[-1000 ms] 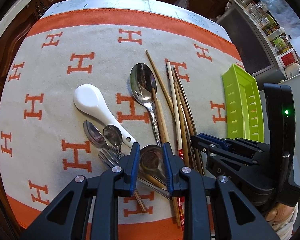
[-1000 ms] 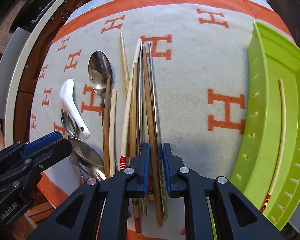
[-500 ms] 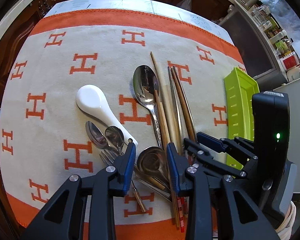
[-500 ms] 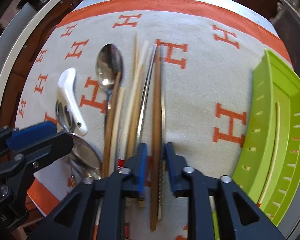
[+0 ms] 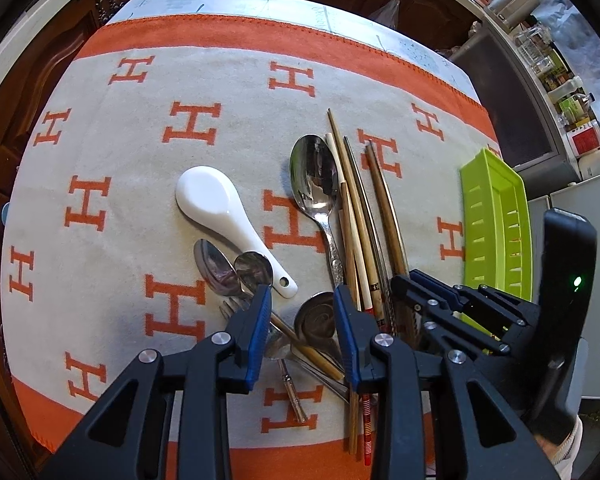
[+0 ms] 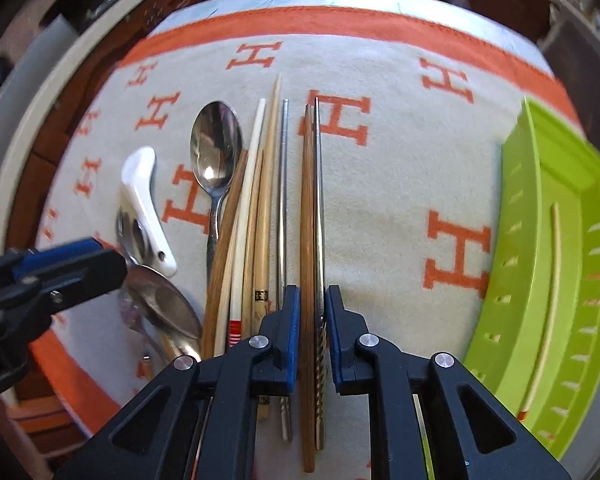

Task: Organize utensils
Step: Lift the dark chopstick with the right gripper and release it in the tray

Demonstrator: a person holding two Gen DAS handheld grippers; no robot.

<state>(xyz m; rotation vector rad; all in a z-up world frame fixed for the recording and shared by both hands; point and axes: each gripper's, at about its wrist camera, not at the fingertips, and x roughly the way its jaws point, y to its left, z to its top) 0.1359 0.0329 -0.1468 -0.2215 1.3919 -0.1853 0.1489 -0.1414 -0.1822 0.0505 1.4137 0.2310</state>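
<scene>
the biggest thing i see is the cloth (image 5: pixel 236 92), grey with orange h marks, filling both views. next, the green tray (image 6: pixel 580 248) curves down the right edge of my right wrist view, with one pale chopstick (image 6: pixel 554 264) lying in it. my right gripper (image 6: pixel 312 332) sits at bottom centre there, its jaws closing around a brown chopstick (image 6: pixel 307 208) and a metal chopstick (image 6: pixel 319 208) lying side by side; i can't tell whether the pads press on them yet. my left gripper (image 5: pixel 302 322) is at bottom centre of its own view, jaws apart over a metal ladle spoon (image 5: pixel 315 322), not gripping. the white ceramic spoon (image 5: pixel 216 204) lies centre left, the big steel spoon (image 5: pixel 314 176) just right of it, with loose chopsticks (image 5: pixel 356 224) between it and the held pair.
</scene>
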